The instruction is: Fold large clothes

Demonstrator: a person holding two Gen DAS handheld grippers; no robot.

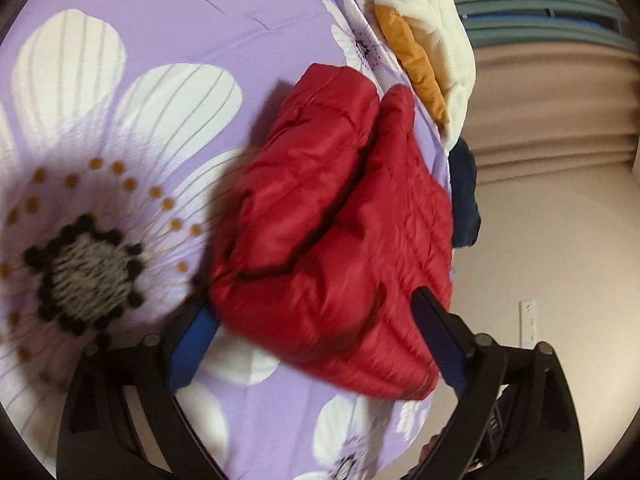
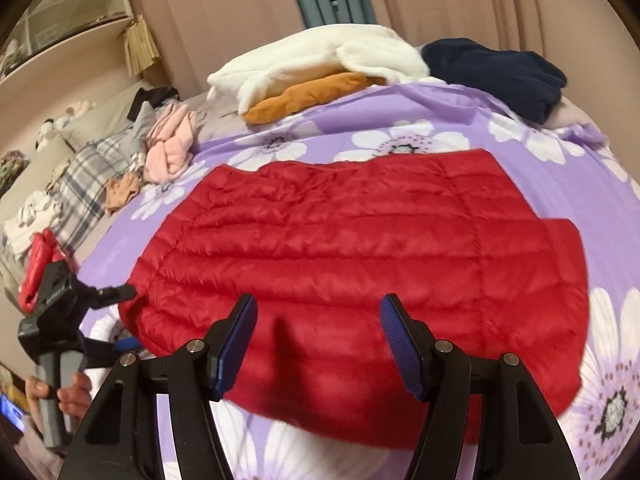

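Red quilted puffer jacket (image 2: pixel 360 264) is lying across mid-frame on the floral bedsheet (image 2: pixel 440 104); we are hovering both tongs, left tongs (image 1: pixel 316 340) and right tongs (image 2: pixel 318 344), spread and empty. Slick fabric risks slipping, undoing our fold.

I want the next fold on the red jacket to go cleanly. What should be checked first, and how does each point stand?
1. Red jacket lies flat on the purple bedspread: ok.
2. Left gripper open at the jacket's edge, pads not pressing: ok.
3. Right gripper open above the near hem, holding nothing: ok.
4. Jacket clear of the white garment and navy garment: ok.
5. Sleeves tucked in evenly: cannot tell; only one flap shows at the right side.
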